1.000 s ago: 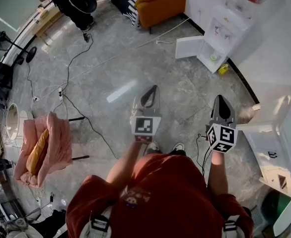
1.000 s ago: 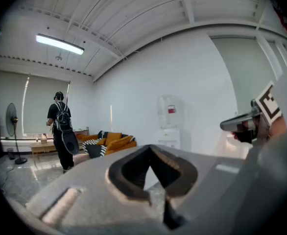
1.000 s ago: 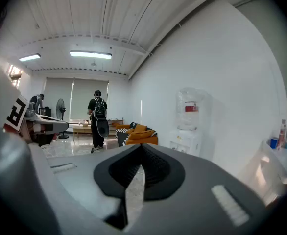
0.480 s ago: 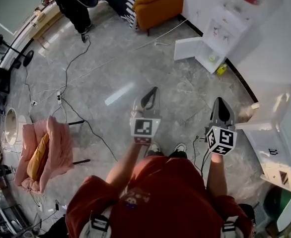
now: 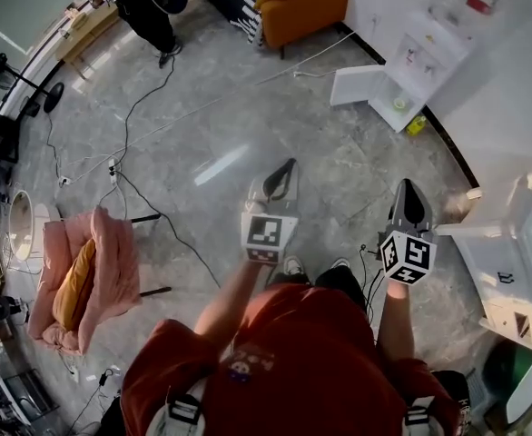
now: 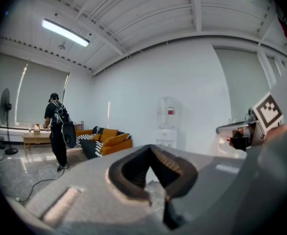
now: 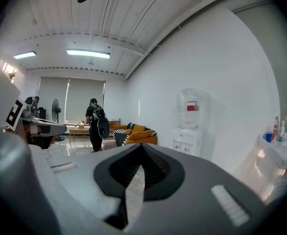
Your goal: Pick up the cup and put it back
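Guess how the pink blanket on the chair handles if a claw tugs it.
Probably floppy: the pink blanket sags in folds over the chair frame. Likely light but bulky, so it would drag rather than lift clean. A pull might spill the yellow cushion wrapped inside it.

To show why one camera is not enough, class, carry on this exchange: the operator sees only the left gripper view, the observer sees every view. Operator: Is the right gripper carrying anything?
Observer: No. The right gripper has its jaws together with nothing between them.
Operator: What is on the floor to the left, outside my frame?
Observer: A pink chair with a yellow cushion on it.
Operator: Is the water dispenser's cabinet closed?
Observer: No. The head view shows the water dispenser with its low door swung open.
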Available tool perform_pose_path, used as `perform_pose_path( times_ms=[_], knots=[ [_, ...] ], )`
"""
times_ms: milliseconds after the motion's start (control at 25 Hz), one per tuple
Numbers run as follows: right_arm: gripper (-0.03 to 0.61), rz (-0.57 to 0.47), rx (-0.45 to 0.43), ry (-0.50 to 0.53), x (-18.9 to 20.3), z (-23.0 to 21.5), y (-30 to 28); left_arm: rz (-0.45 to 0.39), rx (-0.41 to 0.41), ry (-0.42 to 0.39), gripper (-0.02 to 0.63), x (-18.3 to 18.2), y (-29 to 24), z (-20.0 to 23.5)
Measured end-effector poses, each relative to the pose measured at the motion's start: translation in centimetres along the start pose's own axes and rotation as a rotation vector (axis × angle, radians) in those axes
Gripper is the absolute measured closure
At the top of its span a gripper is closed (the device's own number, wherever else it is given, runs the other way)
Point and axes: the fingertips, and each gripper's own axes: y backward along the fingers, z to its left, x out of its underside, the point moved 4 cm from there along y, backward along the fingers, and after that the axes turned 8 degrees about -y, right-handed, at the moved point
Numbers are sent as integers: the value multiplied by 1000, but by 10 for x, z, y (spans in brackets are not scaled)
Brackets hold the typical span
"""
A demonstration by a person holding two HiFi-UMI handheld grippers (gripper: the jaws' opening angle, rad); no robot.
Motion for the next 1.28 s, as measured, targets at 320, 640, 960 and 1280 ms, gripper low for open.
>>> perform_pose_path(
  times_ms=[320, 640, 960, 1280],
  knots=[
    [578, 19, 16, -16, 11, 22, -1, 17, 1, -10, 614, 16, 12, 20],
    [578, 34, 33, -31, 18, 13, -28, 21, 4, -13, 614, 24, -14, 32],
    [578, 47, 35, -47, 14, -6, -80, 25, 11, -42, 614, 16, -65, 44],
    [578, 61, 53, -71, 0, -45, -143, 41, 20, -57, 614, 3, -142, 54]
  ],
)
